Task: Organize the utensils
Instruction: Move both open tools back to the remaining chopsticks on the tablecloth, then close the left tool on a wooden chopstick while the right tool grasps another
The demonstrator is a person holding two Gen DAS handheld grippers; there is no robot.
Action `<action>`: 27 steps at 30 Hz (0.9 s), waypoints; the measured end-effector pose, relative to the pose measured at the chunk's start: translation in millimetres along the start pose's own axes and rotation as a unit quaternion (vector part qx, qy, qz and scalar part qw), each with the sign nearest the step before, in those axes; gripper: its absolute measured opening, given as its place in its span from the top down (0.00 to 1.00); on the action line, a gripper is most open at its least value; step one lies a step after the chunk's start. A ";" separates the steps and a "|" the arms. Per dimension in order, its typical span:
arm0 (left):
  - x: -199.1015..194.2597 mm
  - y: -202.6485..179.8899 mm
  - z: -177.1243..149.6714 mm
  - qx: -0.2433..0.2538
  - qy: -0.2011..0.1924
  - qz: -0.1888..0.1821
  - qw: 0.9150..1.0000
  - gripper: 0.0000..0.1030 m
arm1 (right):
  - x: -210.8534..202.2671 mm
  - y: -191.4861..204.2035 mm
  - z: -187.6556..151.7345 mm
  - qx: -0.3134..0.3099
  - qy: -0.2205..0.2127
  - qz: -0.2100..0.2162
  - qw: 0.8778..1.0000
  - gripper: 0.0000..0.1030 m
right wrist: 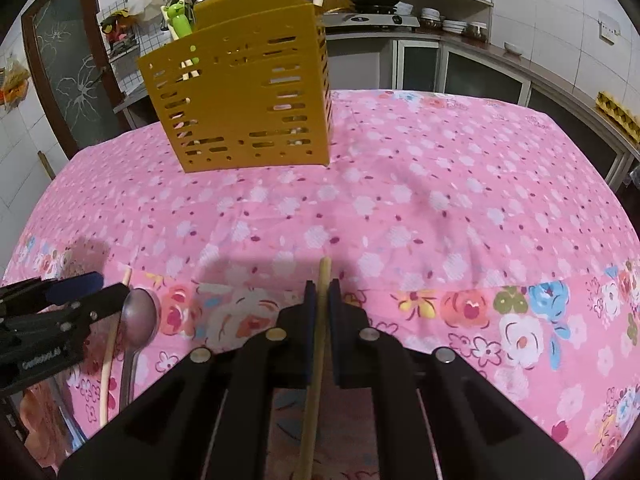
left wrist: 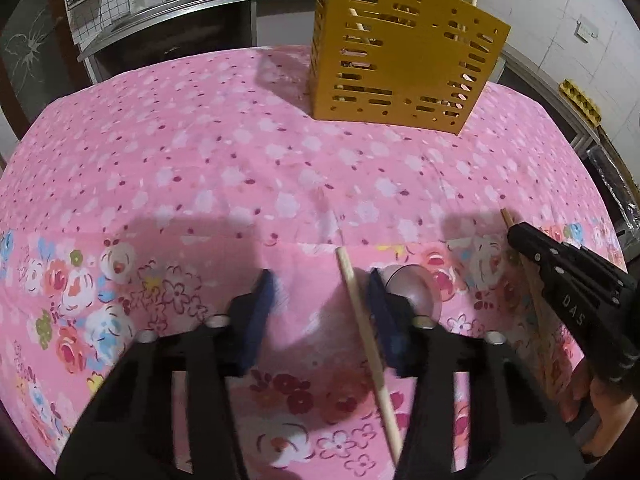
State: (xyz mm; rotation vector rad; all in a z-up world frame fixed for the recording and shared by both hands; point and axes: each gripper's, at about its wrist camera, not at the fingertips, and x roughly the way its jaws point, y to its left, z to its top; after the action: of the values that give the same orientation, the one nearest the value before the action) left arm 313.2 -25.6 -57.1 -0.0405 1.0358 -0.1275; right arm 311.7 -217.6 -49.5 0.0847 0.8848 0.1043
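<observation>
A yellow slotted utensil holder (left wrist: 400, 60) stands on the pink floral tablecloth, also in the right wrist view (right wrist: 244, 92), with chopsticks and a green-handled utensil (right wrist: 178, 18) in it. My left gripper (left wrist: 320, 292) is open over a wooden chopstick (left wrist: 370, 356) that lies on the cloth near its right finger, beside a metal spoon (left wrist: 412, 292). My right gripper (right wrist: 320, 292) is shut on another wooden chopstick (right wrist: 318, 344). The right gripper also shows in the left wrist view (left wrist: 514, 234). The spoon (right wrist: 138, 320) and the lying chopstick (right wrist: 110, 348) show by the left gripper (right wrist: 96, 286).
The table (right wrist: 440, 200) is covered by the pink cloth. Kitchen counters with a stove (right wrist: 368, 18), dishes and hanging tools stand behind the table. A glass door (right wrist: 68, 72) is at the far left.
</observation>
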 end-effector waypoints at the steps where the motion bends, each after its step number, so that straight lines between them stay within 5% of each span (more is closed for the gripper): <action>1: 1.0 -1.0 1.1 0.000 0.004 -0.002 1.000 0.70 | -0.4 -0.5 -0.3 0.000 0.000 0.001 1.000 0.94; 9: 8.1 -11.1 13.3 0.004 0.027 0.025 0.999 0.72 | 0.4 -0.5 -2.4 0.006 0.001 0.000 1.000 0.94; 15: 12.8 -18.1 19.2 0.052 0.008 0.042 0.998 0.94 | -5.1 -6.9 -4.1 0.011 -0.009 -0.013 1.000 0.94; 21: 14.4 -17.9 20.4 0.082 0.002 0.034 0.996 0.94 | -2.5 -13.7 -3.2 0.009 0.000 -0.013 1.000 0.94; 27: 12.8 -16.9 23.1 0.061 0.026 0.029 0.997 0.94 | -1.8 -14.5 -2.3 0.012 0.008 -0.012 1.000 0.93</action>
State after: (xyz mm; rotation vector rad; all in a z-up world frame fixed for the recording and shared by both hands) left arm 338.0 -44.6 -54.7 0.1043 1.0783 -0.1395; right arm 309.6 -232.1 -51.3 0.0955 0.9022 0.0715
